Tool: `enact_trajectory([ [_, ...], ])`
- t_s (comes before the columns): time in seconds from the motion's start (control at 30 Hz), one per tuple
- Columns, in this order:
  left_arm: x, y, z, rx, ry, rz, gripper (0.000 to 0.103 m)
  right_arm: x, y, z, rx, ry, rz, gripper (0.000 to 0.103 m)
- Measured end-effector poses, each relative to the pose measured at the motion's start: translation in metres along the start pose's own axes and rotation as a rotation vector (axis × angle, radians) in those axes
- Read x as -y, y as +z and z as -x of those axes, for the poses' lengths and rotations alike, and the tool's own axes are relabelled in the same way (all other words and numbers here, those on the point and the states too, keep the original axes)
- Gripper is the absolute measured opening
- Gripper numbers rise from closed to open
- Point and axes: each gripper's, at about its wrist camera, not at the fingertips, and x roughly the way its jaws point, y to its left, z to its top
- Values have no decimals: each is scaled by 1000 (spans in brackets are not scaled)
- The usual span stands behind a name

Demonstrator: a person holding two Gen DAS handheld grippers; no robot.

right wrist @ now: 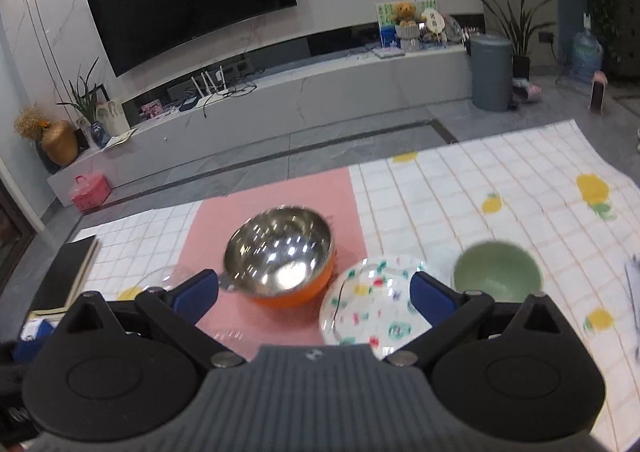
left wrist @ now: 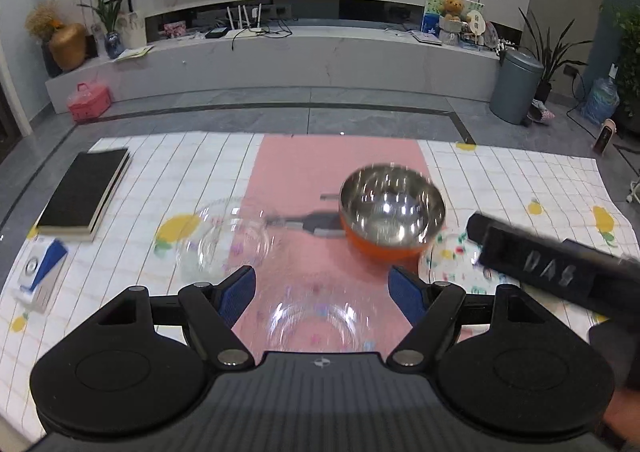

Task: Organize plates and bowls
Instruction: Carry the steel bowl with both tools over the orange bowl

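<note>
In the left wrist view, my left gripper [left wrist: 322, 274] stands open above a clear glass bowl [left wrist: 316, 326] on the pink mat. A second clear glass bowl [left wrist: 228, 240] sits to its left. Ahead on the right is a steel bowl with an orange outside [left wrist: 392, 212], and a patterned plate [left wrist: 450, 258] lies beside it. The right gripper's black body [left wrist: 560, 272] hangs over that plate. In the right wrist view, my right gripper [right wrist: 314, 280] is open and holds nothing, above the steel bowl [right wrist: 280, 252] and the patterned plate [right wrist: 372, 304]. A green bowl [right wrist: 496, 272] stands to the right.
A pink mat [left wrist: 340, 160] lies mid-table on a white checked cloth with lemon prints [right wrist: 460, 204]. A black book [left wrist: 86, 192] and a blue-and-white box [left wrist: 40, 276] sit at the left. Beyond the table's far edge are grey floor and a TV bench.
</note>
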Motion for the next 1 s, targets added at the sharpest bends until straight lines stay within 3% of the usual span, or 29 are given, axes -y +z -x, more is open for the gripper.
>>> enact_trajectory([
  [0.13, 13, 17, -27, 26, 39, -42, 88, 10, 15, -36, -11, 19, -50, 100],
  [0.27, 19, 27, -63, 0, 22, -41, 88, 15, 27, -77, -54, 23, -40, 98],
  [0.43, 13, 32, -109, -69, -16, 0, 88, 13, 37, -122, -129, -14, 45, 81],
  [0.6, 13, 27, -137, -80, 8, -40, 87, 15, 26, -152, -198, 23, 49, 77],
  [0.73, 21, 17, -151, -101, 25, -98, 82, 15, 12, -163, -211, 25, 58, 68],
  [0.8, 26, 13, -155, -98, 36, -114, 77, 16, 8, -165, -226, 42, 49, 64],
  [0.93, 27, 8, -156, -95, 20, -80, 72, 14, 3, -166, -209, 38, 52, 40],
  [1.0, 26, 9, -155, -96, 2, -62, 50, 15, 3, -166, -210, 49, 41, 28],
])
